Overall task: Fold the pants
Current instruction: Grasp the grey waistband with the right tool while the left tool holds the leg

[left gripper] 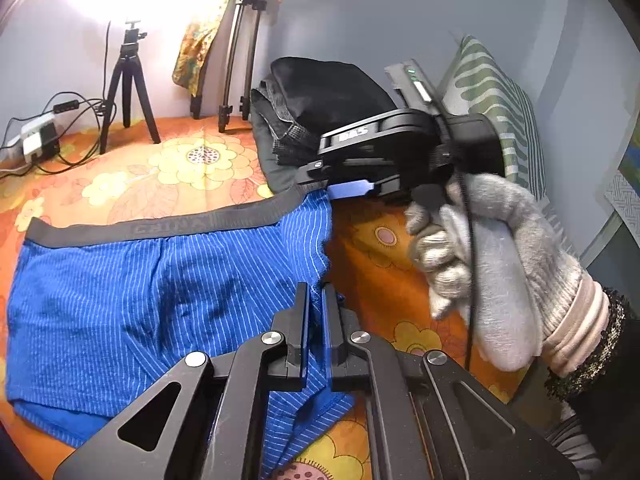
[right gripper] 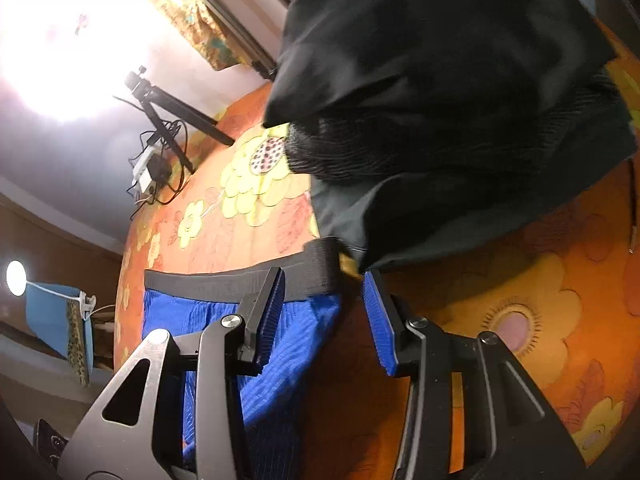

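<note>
The blue pinstriped shorts (left gripper: 132,300) with a dark grey waistband (left gripper: 160,226) lie flat on the orange flowered bedspread (left gripper: 180,168). My left gripper (left gripper: 317,292) is shut on the shorts' right edge near the leg hem. My right gripper (right gripper: 324,284) is open, its jaws astride the right end of the waistband (right gripper: 256,280), with blue fabric (right gripper: 280,360) below. In the left wrist view the right gripper (left gripper: 352,190) is held by a gloved hand (left gripper: 488,256) at the waistband corner.
A pile of dark folded clothes (left gripper: 320,108) lies just beyond the waistband, also in the right wrist view (right gripper: 440,100). Tripods (left gripper: 128,92) and a power strip with cables (left gripper: 36,140) stand at the bed's far edge. A striped pillow (left gripper: 500,100) leans at the right wall.
</note>
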